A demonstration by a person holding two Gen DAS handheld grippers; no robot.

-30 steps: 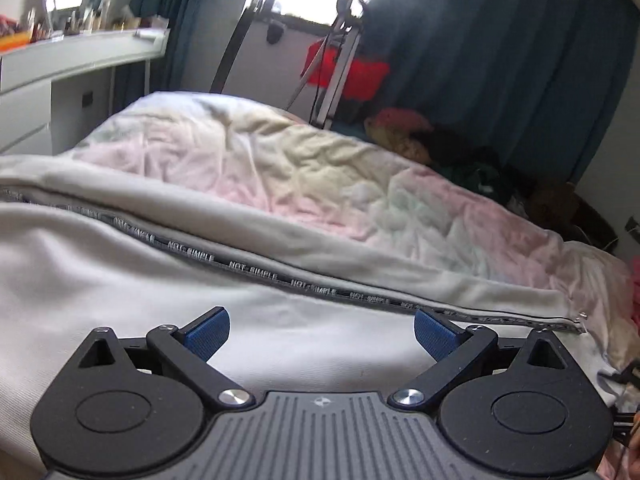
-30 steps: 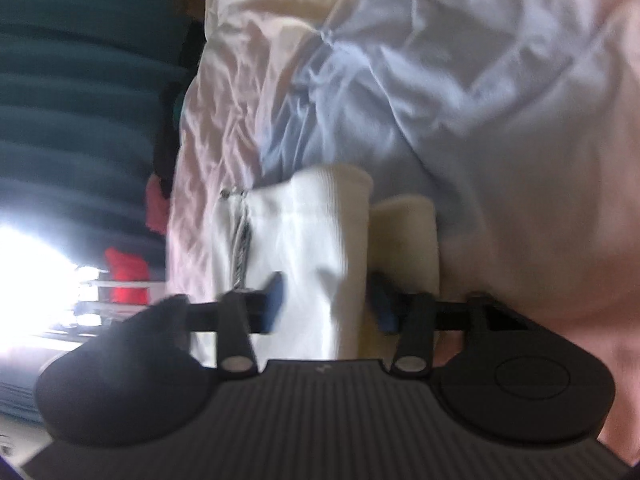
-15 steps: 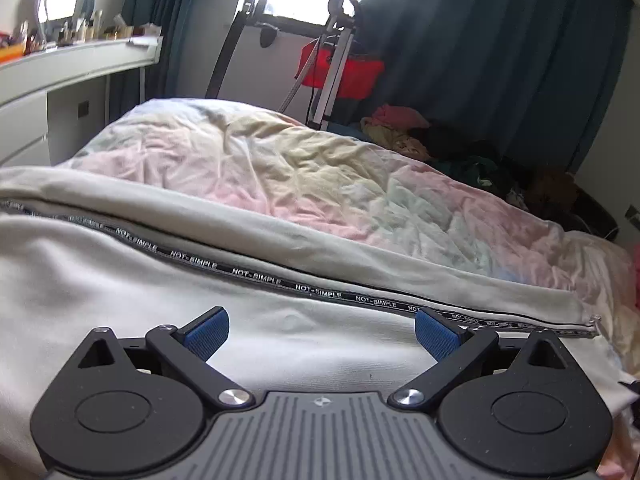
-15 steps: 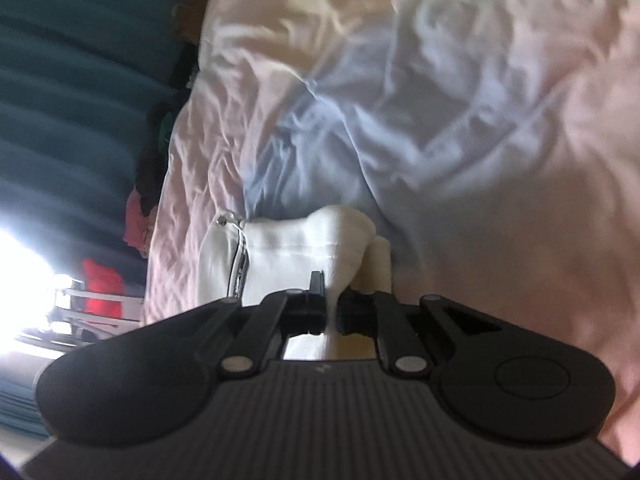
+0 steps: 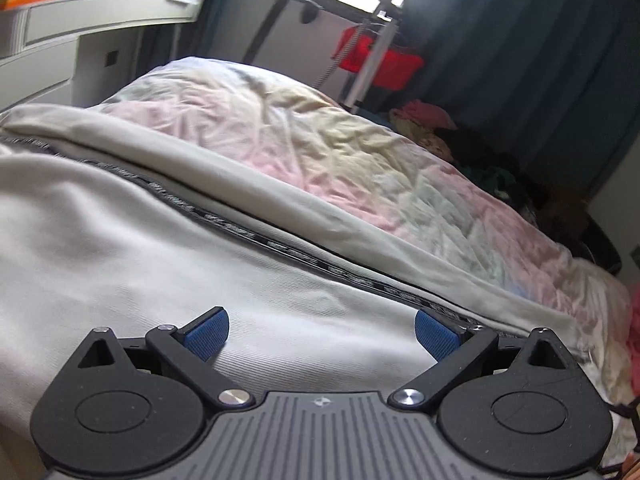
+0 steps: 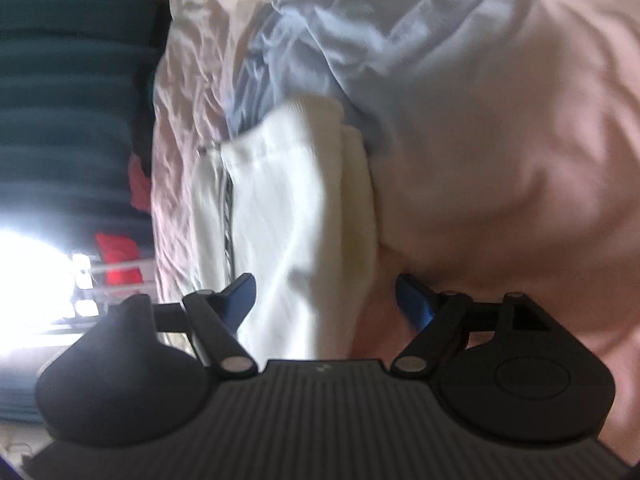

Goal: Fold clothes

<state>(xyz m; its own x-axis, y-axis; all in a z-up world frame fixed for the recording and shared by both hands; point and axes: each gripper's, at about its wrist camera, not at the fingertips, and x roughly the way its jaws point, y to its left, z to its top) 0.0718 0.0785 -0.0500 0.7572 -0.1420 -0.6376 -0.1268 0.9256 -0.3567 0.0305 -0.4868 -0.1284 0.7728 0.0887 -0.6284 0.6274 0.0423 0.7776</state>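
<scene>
Bedspread point(image 5: 360, 152) beneath both level, splayed jaws.

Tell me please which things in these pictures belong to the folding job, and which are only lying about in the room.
Belong to the job:
- white garment with black zipper tape
- left gripper, open
- right gripper, open
- pastel duvet it lies on

Only lying about:
- clothes pile beside the bed
- red item on the stand
- white desk
- dark curtain
</scene>
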